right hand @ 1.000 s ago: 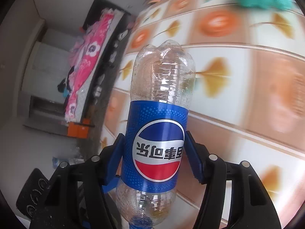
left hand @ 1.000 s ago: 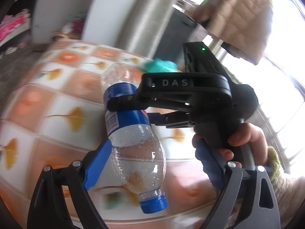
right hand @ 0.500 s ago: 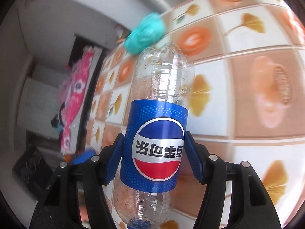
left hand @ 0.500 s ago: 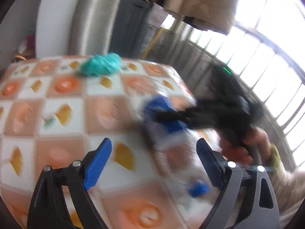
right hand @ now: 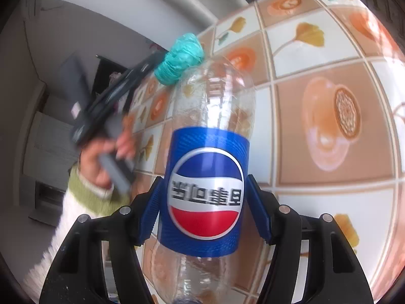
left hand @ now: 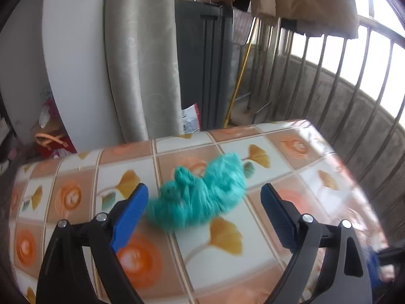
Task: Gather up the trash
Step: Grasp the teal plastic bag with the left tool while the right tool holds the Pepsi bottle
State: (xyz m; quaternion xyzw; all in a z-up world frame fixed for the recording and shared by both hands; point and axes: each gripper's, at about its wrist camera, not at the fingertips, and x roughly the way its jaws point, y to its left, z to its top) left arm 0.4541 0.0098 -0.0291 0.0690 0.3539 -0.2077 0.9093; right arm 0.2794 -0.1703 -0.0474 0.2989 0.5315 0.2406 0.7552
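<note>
The left gripper (left hand: 203, 204), having swung off the Pepsi bottle (right hand: 206, 190), is now framing the teal wad (left hand: 200, 195) on the bench (left hand: 303, 152), jaws spread (next pickup, likely); the right gripper (right hand: 206, 209) is still pinching the bottle.

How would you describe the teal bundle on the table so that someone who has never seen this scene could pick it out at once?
Start with the table covered in an orange-and-white tiled cloth printed with yellow ginkgo leaves. Near its middle, ahead of the open left gripper, lies the teal bundle, a soft, crumpled lump. It is the only loose thing seen lying on the cloth; the plastic bottle is clamped in the right gripper.
</note>
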